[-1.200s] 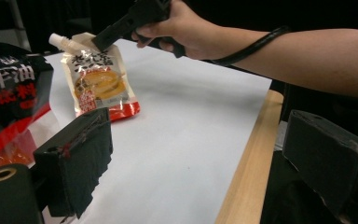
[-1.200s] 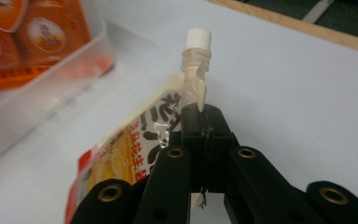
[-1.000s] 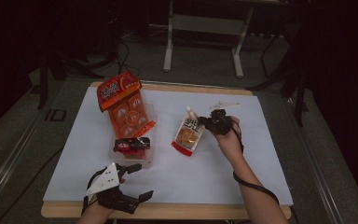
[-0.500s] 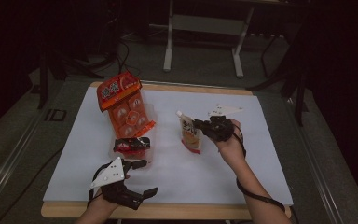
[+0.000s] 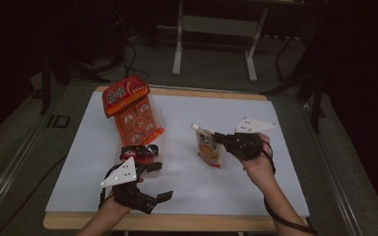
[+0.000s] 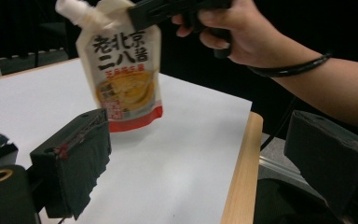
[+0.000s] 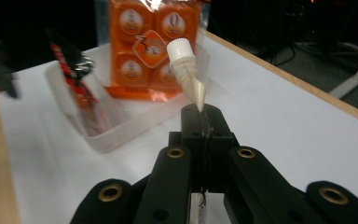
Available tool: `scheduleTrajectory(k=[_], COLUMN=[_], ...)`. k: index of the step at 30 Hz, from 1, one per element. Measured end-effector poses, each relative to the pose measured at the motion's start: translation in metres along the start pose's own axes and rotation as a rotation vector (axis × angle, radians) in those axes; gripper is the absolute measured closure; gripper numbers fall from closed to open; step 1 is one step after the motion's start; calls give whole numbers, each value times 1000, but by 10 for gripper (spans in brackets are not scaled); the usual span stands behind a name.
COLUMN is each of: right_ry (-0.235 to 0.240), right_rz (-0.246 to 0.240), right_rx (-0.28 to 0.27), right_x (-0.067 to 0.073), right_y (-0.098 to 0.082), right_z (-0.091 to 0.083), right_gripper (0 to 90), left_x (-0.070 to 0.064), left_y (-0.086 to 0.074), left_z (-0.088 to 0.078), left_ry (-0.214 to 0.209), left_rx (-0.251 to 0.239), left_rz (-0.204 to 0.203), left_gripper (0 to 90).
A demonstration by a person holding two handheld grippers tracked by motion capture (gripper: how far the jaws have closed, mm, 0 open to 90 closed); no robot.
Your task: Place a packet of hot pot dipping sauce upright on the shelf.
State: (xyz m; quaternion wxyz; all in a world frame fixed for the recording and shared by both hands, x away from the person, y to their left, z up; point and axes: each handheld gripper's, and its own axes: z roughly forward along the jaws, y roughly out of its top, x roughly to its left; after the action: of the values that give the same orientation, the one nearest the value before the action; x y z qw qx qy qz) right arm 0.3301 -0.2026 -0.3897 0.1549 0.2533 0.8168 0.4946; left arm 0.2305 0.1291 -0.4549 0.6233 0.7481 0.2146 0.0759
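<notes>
Item: spouted sauce pouch [image 5: 209,148], cream with a red lower band and dark printed characters, white screw cap at its upper far-left corner. Location: right of the table's centre, hanging over the white table cover [image 5: 256,113]; whether its bottom edge touches the sheet cannot be told from the high view. Held by: right gripper [image 5: 220,139], jaws pressed together on the pouch's upper edge just beside the spout; in the right gripper view the cap and tapered neck [image 7: 186,70] rise directly beyond the clamped jaw tips. Orientation: long axis close to upright, tilted slightly, cap end highest and leaning to the far left, red band lowest. Item: left gripper [image 5: 153,183], near-left part of the table, jaws spread wide with nothing between them, pointing right along the near edge. Key relation: the pouch lies to the right and farther from the left gripper, well apart; in the left gripper view the pouch [image 6: 121,74] sits above and beyond the open jaws, its printed face turned toward them, so the free lower body is the part offered. The right hand [image 5: 258,162] is the one in contact; the left is the free one. Other stock: orange multi-pack of cups [image 5: 132,110] standing at far left in a clear plastic tray [image 7: 107,135], with a red-and-black packet [image 5: 139,151] at the tray's near end.
</notes>
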Motion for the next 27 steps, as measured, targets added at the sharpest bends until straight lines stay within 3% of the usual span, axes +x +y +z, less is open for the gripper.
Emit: scheduleTrajectory(k=[11, 16, 21, 27], right_ry=[66, 105, 137, 180], right_rz=[-50, -61, -80, -99], right_rx=[-52, -68, -80, -103], right_x=[28, 39, 50, 63], right_y=[6, 6, 8, 13], right_z=[-35, -42, -48, -54], right_gripper=[899, 899, 899, 898], left_x=[7, 9, 13, 12], left_y=[14, 21, 29, 44], left_z=[8, 12, 18, 27], left_ry=[-8, -24, -31, -58], left_rx=[-14, -4, -16, -11], left_rz=[1, 22, 14, 62], left_gripper=[78, 84, 108, 155])
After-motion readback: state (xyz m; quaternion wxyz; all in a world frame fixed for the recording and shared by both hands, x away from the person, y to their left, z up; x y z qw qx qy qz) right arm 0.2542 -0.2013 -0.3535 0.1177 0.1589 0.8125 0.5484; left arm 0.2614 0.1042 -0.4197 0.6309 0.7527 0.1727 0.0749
